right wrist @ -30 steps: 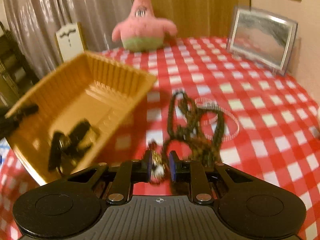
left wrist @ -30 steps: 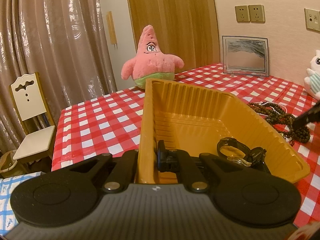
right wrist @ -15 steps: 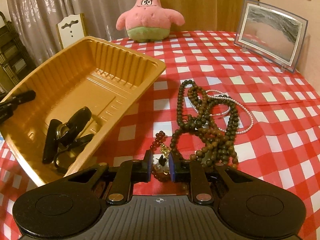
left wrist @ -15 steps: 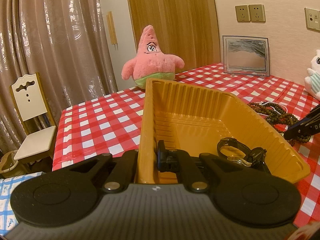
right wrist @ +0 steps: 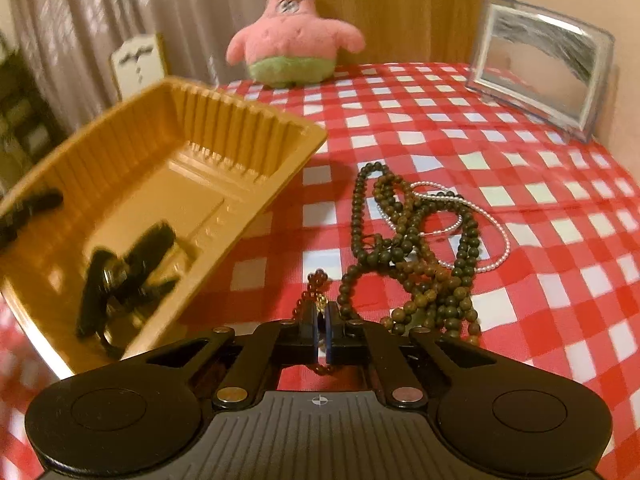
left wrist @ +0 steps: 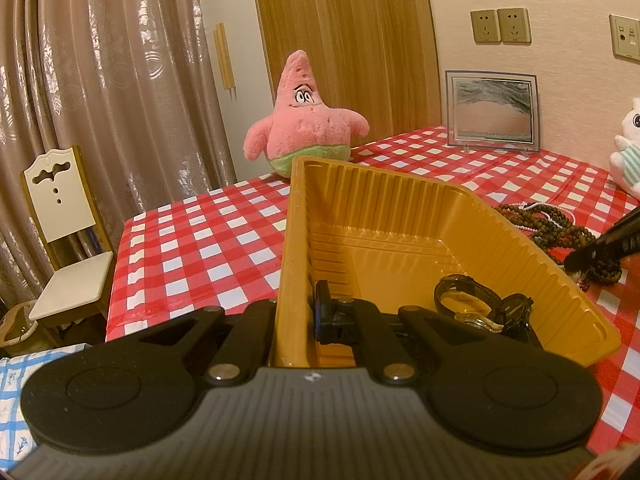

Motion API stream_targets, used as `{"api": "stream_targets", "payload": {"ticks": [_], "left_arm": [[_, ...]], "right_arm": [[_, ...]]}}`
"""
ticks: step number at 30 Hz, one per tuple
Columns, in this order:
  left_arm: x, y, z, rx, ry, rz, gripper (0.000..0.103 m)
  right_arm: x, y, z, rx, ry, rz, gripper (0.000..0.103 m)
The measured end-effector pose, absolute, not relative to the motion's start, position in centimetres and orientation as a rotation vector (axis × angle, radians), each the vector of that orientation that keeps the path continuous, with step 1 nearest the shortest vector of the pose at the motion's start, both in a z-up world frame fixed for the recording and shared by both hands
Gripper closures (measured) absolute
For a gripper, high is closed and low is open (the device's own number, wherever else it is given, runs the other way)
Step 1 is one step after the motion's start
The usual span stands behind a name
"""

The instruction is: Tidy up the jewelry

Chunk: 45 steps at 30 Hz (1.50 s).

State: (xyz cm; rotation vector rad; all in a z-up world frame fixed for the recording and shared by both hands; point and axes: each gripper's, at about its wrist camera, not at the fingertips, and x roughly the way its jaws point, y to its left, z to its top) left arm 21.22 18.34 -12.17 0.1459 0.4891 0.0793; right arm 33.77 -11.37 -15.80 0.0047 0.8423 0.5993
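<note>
My left gripper (left wrist: 298,312) is shut on the near left wall of the orange plastic tray (left wrist: 400,216). A black wristwatch (left wrist: 480,312) lies in the tray's near right corner; it also shows in the right wrist view (right wrist: 124,276). My right gripper (right wrist: 320,320) is shut on a small dark red bead bracelet (right wrist: 316,280) with a gold charm, just right of the tray (right wrist: 192,128). A pile of dark wooden bead necklaces (right wrist: 416,256) and a pearl strand (right wrist: 488,240) lie on the cloth to the right. The right gripper's fingers (left wrist: 608,244) show beside the beads.
A pink star plush (left wrist: 304,124) stands at the table's far edge, a framed picture (left wrist: 494,110) at the back right, and a white plush (left wrist: 628,148) at far right. A white chair (left wrist: 60,232) stands left of the table, by the curtain. The table has a red checked cloth (left wrist: 192,256).
My right gripper has closed its jaws on the red bead bracelet, which it straddled open before. The left gripper and tray have not moved.
</note>
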Motion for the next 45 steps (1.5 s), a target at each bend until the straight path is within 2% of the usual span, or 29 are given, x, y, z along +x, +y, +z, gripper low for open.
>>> {"api": "stream_targets", "payload": {"ticks": [6,11,29,33,36,45], "left_arm": [[21.2,18.3,-12.2,0.145,0.489,0.08,0.099],[21.2,18.3,-12.2,0.145,0.489,0.079,0.099],[21.2,18.7,-12.3,0.145,0.486,0.079,0.099],[21.2,18.6,-12.3,0.145,0.487,0.08,0.099],[21.1,18.7,-12.4,0.143,0.488,0.08,0.099],[21.0,18.7,-12.6,0.139,0.489,0.083,0.099]], "right_arm": [[34.3,-13.5,-12.9,0.29,0.822,0.653,0.1],[34.1,-12.0,-10.9,0.373,0.805,0.745,0.1],[30.7,-0.6,-13.0,0.194,0.891,0.993,0.1],[30.5,-0.7,-12.8,0.172,0.867,0.977,0.094],[30.8,-1.7,-11.9,0.192,0.836,0.96,0.074],[32.0,-8.7,-10.7,0.221,0.773,0.722,0.074]]}}
